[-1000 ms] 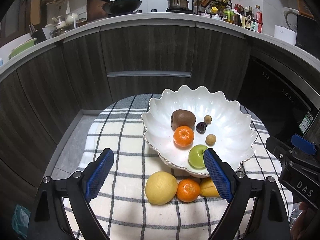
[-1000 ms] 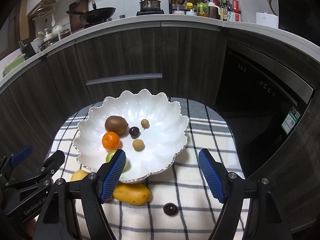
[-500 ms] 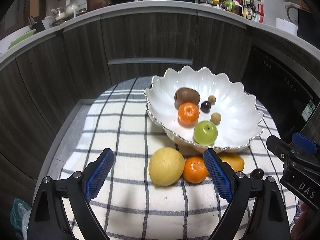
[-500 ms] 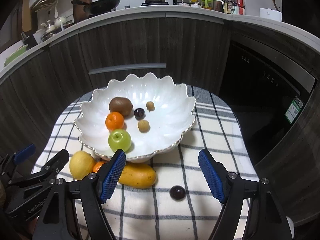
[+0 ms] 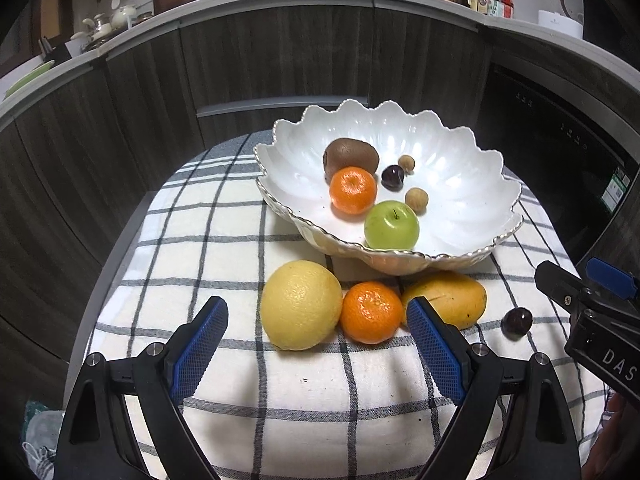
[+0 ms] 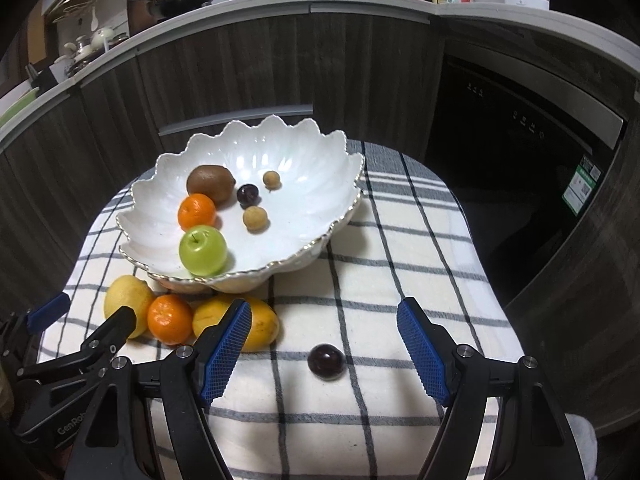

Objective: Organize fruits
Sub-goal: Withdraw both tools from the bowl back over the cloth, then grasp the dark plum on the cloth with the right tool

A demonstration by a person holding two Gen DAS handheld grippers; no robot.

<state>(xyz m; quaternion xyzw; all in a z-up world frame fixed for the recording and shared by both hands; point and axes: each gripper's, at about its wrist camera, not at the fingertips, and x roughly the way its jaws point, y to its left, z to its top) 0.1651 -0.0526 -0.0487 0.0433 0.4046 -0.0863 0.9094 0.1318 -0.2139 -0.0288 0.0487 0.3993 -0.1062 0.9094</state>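
A checked cloth [image 5: 224,240] covers the desk, carrying a scalloped white bowl [image 5: 472,216] with kiwi, orange, apple and small fruits inside. Before it lie a yellow citrus [image 5: 300,304], mandarin [image 5: 371,312], mango [image 5: 452,300] and a dark plum [image 6: 326,361]. Left gripper [image 5: 318,354] and right gripper [image 6: 324,350] fingers are spread wide, empty
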